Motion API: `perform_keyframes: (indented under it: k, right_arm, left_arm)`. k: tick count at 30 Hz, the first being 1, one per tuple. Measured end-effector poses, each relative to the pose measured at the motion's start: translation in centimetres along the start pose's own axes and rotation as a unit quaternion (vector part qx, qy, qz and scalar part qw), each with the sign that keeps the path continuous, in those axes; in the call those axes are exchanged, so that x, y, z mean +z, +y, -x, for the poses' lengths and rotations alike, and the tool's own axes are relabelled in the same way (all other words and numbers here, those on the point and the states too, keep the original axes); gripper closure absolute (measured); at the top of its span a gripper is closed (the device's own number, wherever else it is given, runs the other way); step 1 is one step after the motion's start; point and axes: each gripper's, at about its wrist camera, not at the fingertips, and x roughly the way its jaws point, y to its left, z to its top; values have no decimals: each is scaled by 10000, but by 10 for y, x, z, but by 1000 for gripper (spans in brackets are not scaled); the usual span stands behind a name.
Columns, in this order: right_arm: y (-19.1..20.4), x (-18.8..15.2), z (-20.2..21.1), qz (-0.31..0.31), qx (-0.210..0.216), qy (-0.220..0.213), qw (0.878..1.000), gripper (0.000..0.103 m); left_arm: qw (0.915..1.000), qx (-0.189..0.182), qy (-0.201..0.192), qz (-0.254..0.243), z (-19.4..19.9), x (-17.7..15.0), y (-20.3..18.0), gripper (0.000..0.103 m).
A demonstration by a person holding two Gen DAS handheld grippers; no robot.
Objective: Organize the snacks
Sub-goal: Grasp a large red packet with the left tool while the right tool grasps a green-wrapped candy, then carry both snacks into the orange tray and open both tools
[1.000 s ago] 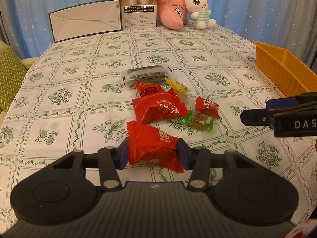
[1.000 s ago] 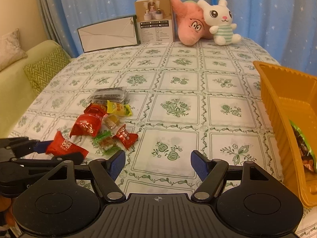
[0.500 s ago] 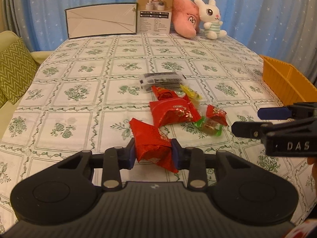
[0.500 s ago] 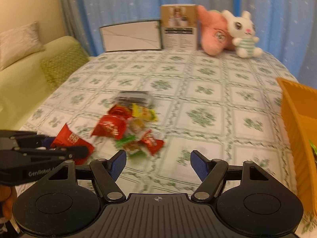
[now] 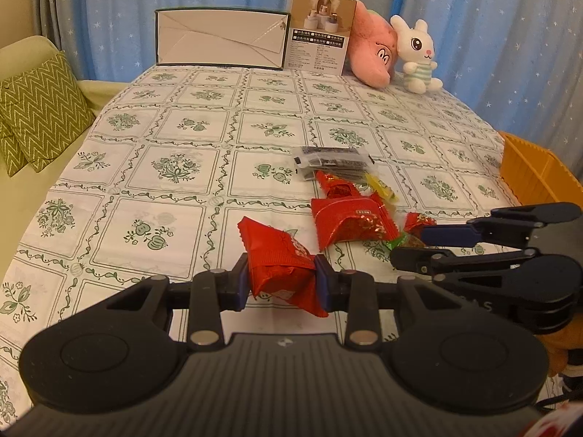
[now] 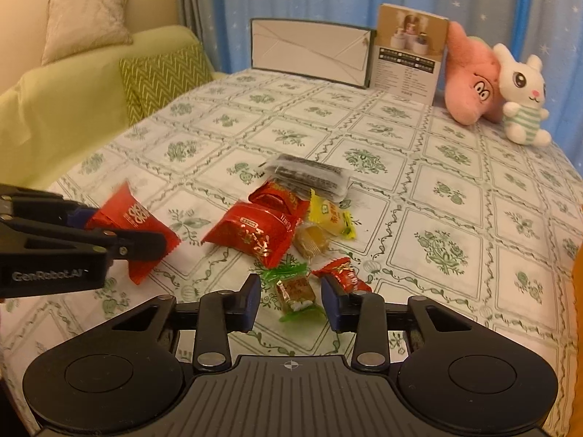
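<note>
Left gripper [image 5: 281, 281]: fingers were clamped on a red snack packet [image 5: 280, 259], one pad on each side, packet lifted clear of the worktop [image 5: 175, 167] near its front-left area. The same packet [image 6: 133, 224] showed from the right camera, pinched at the tip of the left gripper [image 6: 78, 224].

Right gripper [image 6: 291, 300]: fingers were closing, with a small green-ended candy [image 6: 295, 291] between them, lying on the cloth. Pads weren't pressing on it; there were gaps on both sides. A small red candy [image 6: 344, 275] lay just beside the right finger [image 6: 333, 304], touching or nearly so, I couldn't tell which.

The rest of the pile sat mid-worktop, a bit toward the front: a big red packet [image 6: 255, 235], another red one [image 6: 280, 198] behind it and touching, a yellow candy [image 6: 329, 215], an amber candy [image 6: 311, 242] and a dark sachet stack [image 6: 309, 176] at the far side of the pile.

An orange bin [image 5: 535, 171] sat at the right edge of the worktop, well apart from the pile.

At the far edge stood a flat white box [image 5: 220, 42], a printed carton [image 5: 320, 32], a pink plush [image 5: 373, 54] and a white bunny plush [image 5: 419, 56], in a row.
</note>
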Motion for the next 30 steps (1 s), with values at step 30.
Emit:
perform_keyframes:
  k: [30]
  right_arm:
    - [-23,-38,113,-1309,-607,-286,9891,82]
  left_arm:
    - [9990,-430,-54,115,51,-5,-49,71]
